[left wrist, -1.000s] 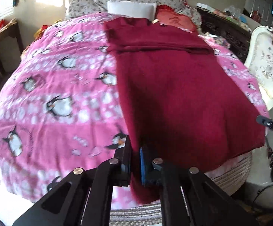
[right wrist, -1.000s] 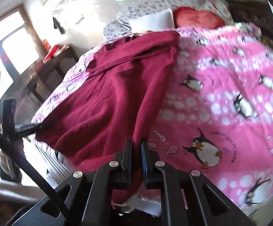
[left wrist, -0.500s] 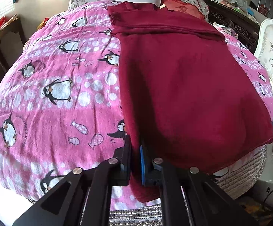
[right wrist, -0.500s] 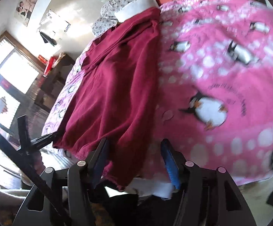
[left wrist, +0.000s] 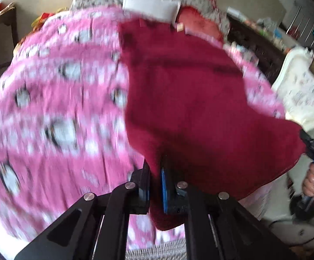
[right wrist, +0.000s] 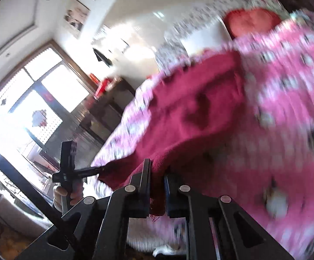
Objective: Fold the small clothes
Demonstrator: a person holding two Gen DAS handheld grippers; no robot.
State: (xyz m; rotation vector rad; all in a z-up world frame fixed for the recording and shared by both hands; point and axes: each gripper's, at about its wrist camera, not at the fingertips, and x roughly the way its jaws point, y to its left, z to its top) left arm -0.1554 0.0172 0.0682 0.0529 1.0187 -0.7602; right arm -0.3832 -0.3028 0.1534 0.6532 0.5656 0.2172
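A dark red garment (left wrist: 189, 99) lies lengthwise on a bed with a pink penguin cover (left wrist: 48, 112). My left gripper (left wrist: 155, 171) is shut on the garment's near left corner. My right gripper (right wrist: 157, 169) is shut on the near right corner; the cloth (right wrist: 189, 112) hangs between its jaws. The near hem is lifted off the bed and sags between both grippers. The right gripper also shows at the right edge of the left wrist view (left wrist: 308, 145), and the left gripper shows in the right wrist view (right wrist: 100, 170). Both views are motion-blurred.
A white pillow (left wrist: 150, 5) and a red heart cushion (left wrist: 198, 23) lie at the bed's head. A cream upholstered chair (left wrist: 300, 95) stands right of the bed, dark wooden furniture (right wrist: 104, 108) and a bright window (right wrist: 37, 95) left.
My right gripper, open half a second ago, has shut on the garment's corner. Both grippers have raised the near hem off the bed; the views have swung and blurred.
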